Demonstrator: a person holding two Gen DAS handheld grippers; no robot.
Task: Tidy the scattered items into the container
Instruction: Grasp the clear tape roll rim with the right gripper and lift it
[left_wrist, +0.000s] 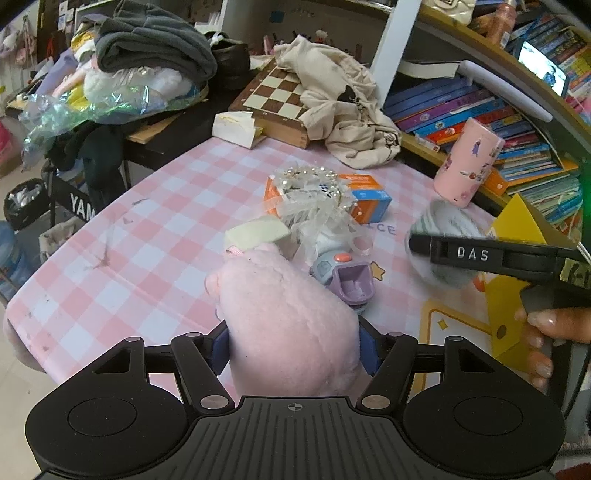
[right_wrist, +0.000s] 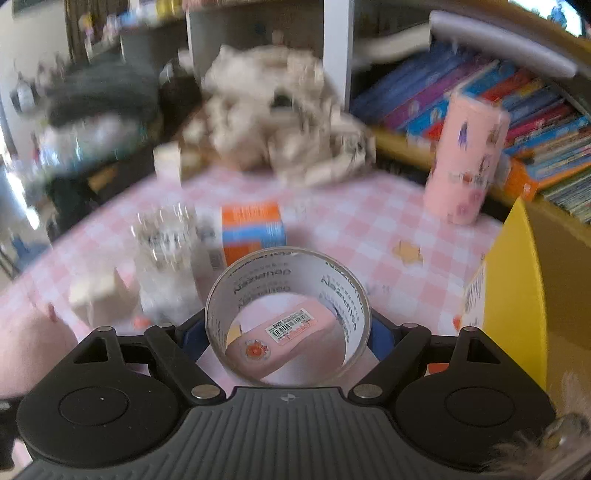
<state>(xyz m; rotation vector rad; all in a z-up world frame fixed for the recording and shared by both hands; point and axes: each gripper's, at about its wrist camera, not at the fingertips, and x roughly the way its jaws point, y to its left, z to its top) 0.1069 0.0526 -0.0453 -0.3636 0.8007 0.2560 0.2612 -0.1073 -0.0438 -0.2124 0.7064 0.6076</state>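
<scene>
Both tools are loaded, so the step in hand looks like carrying to the box; the left gripper (left_wrist: 293, 341) pinches a pink plush (left_wrist: 288, 317) between its blue pads, low over the checked table (left_wrist: 122, 254); the right gripper (right_wrist: 288, 332) clamps a tape roll (right_wrist: 288, 317) by its sides, above the table and left of the yellow box (right_wrist: 517, 288), the likely container. The right view is blurred. Next, each load should swing right and clear the box wall before release; the plush is bulky and may snag. Inside the box nothing can be made out. A carton (left_wrist: 365, 197), a tube (left_wrist: 467, 162) and a purple toy (left_wrist: 349, 280) remain out.
</scene>
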